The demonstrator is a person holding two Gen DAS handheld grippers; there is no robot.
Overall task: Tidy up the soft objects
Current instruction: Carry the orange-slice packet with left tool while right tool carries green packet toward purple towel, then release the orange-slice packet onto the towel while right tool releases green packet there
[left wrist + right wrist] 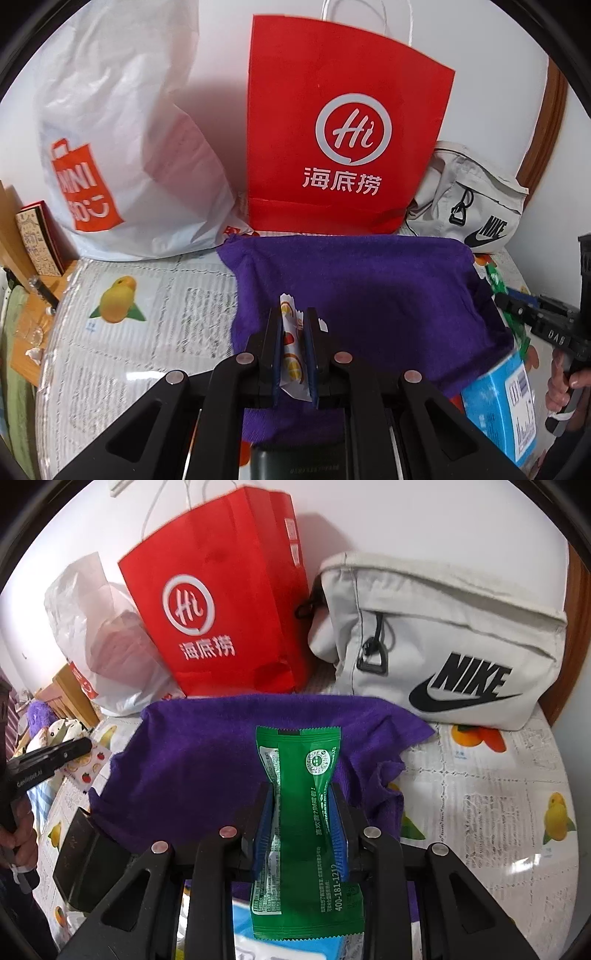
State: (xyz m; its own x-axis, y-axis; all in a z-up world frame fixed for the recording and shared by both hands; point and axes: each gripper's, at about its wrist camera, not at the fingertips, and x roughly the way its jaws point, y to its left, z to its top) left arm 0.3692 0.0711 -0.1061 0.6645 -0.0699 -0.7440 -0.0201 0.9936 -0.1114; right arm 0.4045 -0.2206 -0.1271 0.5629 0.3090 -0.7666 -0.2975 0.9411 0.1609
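My left gripper [293,314] is shut on a small white packet with fruit prints [290,354], held above a purple towel [369,291] spread on the table. My right gripper [301,790] is shut on a green snack packet [303,812], also above the purple towel [199,753]. The right gripper shows at the right edge of the left wrist view [517,310]. The left gripper shows at the left edge of the right wrist view [79,747] with the fruit packet [86,766].
A red paper bag [343,125] [229,616], a white plastic Miniso bag [122,147] and a white Nike pouch [450,646] stand behind the towel against the wall. A blue box [498,402] lies at the near right. The fruit-print tablecloth [129,332] covers the round table.
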